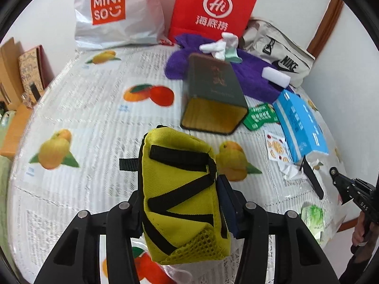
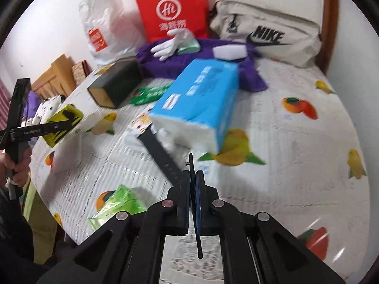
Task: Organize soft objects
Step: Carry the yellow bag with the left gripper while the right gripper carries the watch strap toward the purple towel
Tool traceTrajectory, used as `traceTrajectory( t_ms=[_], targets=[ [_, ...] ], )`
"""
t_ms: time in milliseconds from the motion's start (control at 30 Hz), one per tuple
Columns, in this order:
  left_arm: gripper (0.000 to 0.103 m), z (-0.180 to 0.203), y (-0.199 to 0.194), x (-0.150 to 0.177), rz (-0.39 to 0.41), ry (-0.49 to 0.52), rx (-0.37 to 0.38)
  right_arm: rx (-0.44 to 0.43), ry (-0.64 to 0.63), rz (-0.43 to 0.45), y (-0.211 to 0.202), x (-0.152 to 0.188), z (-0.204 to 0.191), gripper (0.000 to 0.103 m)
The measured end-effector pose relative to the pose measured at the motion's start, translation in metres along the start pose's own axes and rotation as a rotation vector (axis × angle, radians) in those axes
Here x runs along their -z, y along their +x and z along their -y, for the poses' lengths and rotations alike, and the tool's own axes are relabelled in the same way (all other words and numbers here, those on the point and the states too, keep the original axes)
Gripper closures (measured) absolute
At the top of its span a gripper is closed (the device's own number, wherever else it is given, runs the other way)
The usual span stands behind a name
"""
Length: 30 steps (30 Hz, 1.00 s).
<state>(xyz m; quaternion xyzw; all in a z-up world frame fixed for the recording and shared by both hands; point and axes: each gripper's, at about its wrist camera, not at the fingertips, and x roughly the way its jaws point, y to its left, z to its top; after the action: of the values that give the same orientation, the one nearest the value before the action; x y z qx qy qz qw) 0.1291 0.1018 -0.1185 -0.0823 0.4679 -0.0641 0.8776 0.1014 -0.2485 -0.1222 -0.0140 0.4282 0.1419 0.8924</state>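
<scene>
Left gripper [image 1: 182,203]: jaws clamped on yellow pouch [image 1: 182,194], pads pressed on its two long sides, pouch off the bed.
Right gripper [image 2: 193,189]: jaws pinched tight on black strap [image 2: 163,153], thin band edge-on between the pads, free end running to 11 o'clock.
Yellow pouch: seen small at 9 o'clock in right wrist view, held clear of bedsheet [image 1: 90,108].
Pouch handling: judged light, fabric with mesh bottom corner, walls gave under the pads; black webbing bands were a second place to grab; mid-body grip looked secure.
Strap handling: judged light, limp, smooth; likely to swing or slip; grip near one end left the rest dangling.
Blue tissue pack [image 2: 201,99]: 12 o'clock of right gripper, lying on sheet; soft, squashable, best taken across the narrow side.
Dark box [image 1: 213,94]: 12 o'clock of pouch, open end toward camera, looked stiff.
Purple towel [image 1: 251,75]: 1 o'clock in left view, white gloves [image 1: 220,45] and white sponge block [image 1: 276,75] on top.
Green packet [image 2: 118,203]: 8 o'clock of right gripper, near bed edge.
Bags: red bag [image 1: 213,7], white Miniso bag [image 1: 116,11], Nike bag [image 2: 267,37] along the far wall.
Step guess: both items carried toward sorting spot, not placed yet.
</scene>
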Motion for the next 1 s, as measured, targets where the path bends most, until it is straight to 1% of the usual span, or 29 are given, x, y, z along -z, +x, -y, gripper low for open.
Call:
traceTrajectory(
  t_ms=[200, 433, 533, 800, 933, 1000],
  targets=[
    [0.055, 0.014, -0.012, -0.022, 0.034, 0.020, -0.009, -0.018, -0.009, 0.060, -0.009, -0.023, 0.004, 0.099],
    [0.055, 0.039, -0.022, -0.052, 0.072, 0.056, 0.011, -0.078, -0.031, 0.124, -0.015, -0.056, -0.006, 0.099],
    [0.055, 0.052, -0.024, -0.066, 0.081, 0.072, 0.034, -0.103, -0.043, 0.141, -0.015, -0.071, -0.009, 0.099],
    [0.055, 0.092, -0.013, -0.097, 0.073, 0.134, 0.103, -0.148, -0.065, 0.181, -0.013, -0.110, -0.016, 0.099],
    [0.055, 0.107, -0.003, -0.111, 0.066, 0.159, 0.123, -0.161, -0.065, 0.199, -0.008, -0.127, -0.016, 0.099],
    [0.055, 0.109, 0.001, -0.118, 0.066, 0.165, 0.121, -0.157, -0.060, 0.207, -0.005, -0.136, -0.014, 0.099]
  ],
)
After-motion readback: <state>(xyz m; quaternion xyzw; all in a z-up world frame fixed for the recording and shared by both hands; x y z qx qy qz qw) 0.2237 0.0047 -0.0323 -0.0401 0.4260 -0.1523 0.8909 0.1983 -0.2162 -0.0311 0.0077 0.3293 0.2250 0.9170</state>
